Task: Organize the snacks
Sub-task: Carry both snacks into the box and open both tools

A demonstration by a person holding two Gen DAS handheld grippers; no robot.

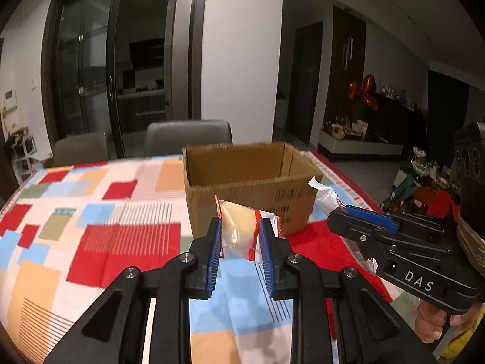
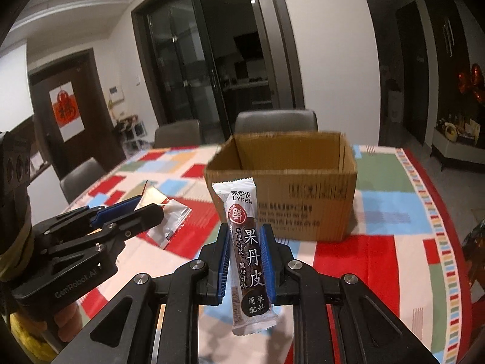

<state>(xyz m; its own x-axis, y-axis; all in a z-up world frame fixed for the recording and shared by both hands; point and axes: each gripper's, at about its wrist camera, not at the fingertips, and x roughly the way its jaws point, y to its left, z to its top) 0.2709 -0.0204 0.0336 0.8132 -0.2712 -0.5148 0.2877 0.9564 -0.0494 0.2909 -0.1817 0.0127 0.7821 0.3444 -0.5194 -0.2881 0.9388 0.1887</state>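
Snacks, 2 pcs, both held above the table w/ patchwork cloth. Our left claw is clenched on a cream pastry packet; our right claw is clamped on a dark fruit-leather bar, held upright. Cardboard box, top open, stands on the table just beyond both. Chairs at far side.

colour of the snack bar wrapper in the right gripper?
The snack bar wrapper is dark brown with white ends and white lettering; clearest in the right wrist view.
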